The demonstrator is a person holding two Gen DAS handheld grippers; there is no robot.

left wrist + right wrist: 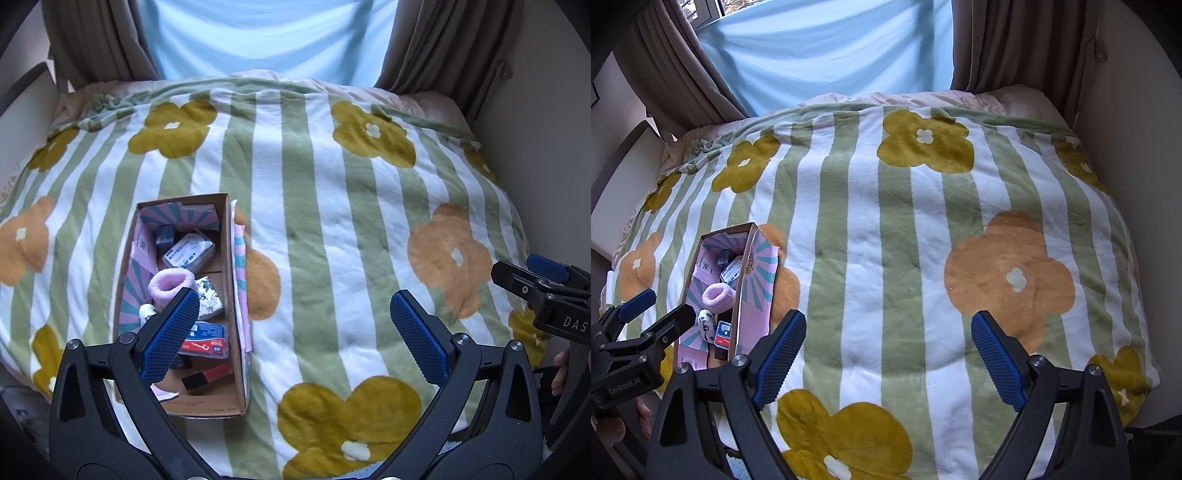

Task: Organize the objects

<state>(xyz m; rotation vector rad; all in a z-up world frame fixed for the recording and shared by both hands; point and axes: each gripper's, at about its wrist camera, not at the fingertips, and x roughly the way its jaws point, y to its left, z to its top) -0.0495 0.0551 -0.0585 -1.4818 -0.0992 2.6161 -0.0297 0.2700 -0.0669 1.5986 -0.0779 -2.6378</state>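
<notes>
A cardboard box point(221, 236) lies on a bed covered by a blanket point(332, 221) with green and white stripes and big flowers. In the left wrist view the box sits at lower left of the frame; in the right wrist view it is at the left edge, mid-height point(750, 258).

Inside the box, from far end to near end: a small dark packet point(165, 235), a clear case with a blue label point(189, 253), a pink fluffy roll point(171, 286), a white pouch with a dark floral print point(209, 300), a blue and red pack point(207, 340), and a black and red block point(208, 376). The box's inner walls are lined with pink and teal rayed paper.

The left tool point(295, 332) hangs above the bed with its jaws wide apart and nothing between them; its left finger crosses in front of the box in the picture. The right tool point(888, 354) also stands wide open and empty, over bare blanket at the lower middle of its view, to the right of the box. Each tool shows at the edge of the other's view, the right one at right point(532, 277).

Brown curtains point(1015, 44) frame a pale blue sheet point(820, 48) at the top of both views.
</notes>
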